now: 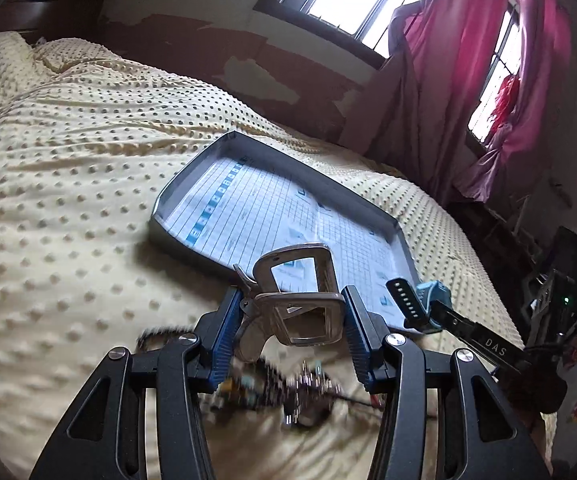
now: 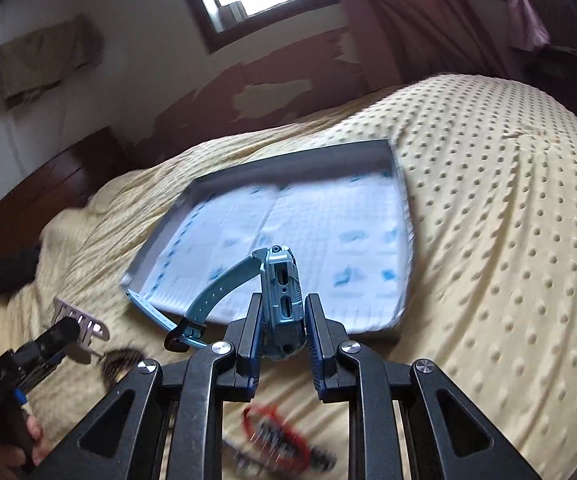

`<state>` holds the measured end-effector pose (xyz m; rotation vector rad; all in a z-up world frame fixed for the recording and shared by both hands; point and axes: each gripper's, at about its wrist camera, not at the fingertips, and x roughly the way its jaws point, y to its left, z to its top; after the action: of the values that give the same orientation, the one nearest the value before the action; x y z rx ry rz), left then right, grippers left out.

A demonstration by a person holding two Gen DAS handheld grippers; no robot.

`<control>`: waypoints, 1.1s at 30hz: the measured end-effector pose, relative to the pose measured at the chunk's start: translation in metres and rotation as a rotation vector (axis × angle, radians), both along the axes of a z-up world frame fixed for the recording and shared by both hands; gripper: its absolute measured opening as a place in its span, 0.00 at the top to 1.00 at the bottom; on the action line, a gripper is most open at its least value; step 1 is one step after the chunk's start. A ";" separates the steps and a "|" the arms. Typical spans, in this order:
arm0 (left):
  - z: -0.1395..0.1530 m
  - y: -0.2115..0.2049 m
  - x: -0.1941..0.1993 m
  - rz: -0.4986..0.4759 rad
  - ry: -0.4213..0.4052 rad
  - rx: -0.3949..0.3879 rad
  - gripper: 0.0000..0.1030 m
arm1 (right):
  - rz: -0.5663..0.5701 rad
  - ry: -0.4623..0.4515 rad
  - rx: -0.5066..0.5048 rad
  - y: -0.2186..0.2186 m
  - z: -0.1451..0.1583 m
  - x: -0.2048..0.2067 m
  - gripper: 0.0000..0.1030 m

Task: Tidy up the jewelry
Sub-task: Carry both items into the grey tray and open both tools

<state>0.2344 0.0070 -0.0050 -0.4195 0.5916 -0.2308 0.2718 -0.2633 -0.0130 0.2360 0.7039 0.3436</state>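
— What has each one got hold of?

— The left gripper [image 1: 288, 332] has its fingers [image 1: 224, 332] pinching a clear hair claw clip [image 1: 300, 304], lifted over the near edge of the tray [image 1: 192, 184]. The right gripper [image 2: 282, 332] is clamped on the case of a light blue watch [image 2: 282, 292], its strap [image 2: 212, 292] drooping to the left.

— And the tray?

— It lies on the bed, on a cream dotted blanket [image 1: 68, 168], lined with printed paper (a grid with blue marks). More jewelry [image 2: 280, 436], a red loop among it, lies blurred on the blanket below the grippers, apart from the tray.
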 end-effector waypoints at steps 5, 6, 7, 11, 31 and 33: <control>-0.008 -0.002 0.054 0.019 0.034 -0.002 0.58 | -0.108 -0.010 -0.046 -0.007 -0.003 0.037 0.82; -0.011 -0.002 0.063 0.022 0.048 -0.001 0.58 | -0.118 -0.006 -0.041 -0.008 -0.006 0.040 0.82; -0.014 -0.002 0.070 0.028 0.059 0.000 0.58 | -0.128 0.011 -0.055 -0.007 -0.012 0.046 0.82; -0.028 -0.005 0.093 0.047 0.115 0.034 0.58 | -0.119 0.053 -0.069 -0.007 -0.028 0.056 0.82; -0.009 -0.014 0.061 0.074 0.129 0.048 0.21 | -0.020 0.000 -0.082 -0.010 -0.004 0.036 0.42; 0.002 -0.016 0.046 0.082 0.101 0.082 0.03 | -0.020 -0.042 -0.076 -0.010 0.012 0.024 0.25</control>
<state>0.2803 -0.0089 -0.0027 -0.3772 0.6789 -0.1070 0.2956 -0.2737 -0.0013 0.1637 0.6717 0.3011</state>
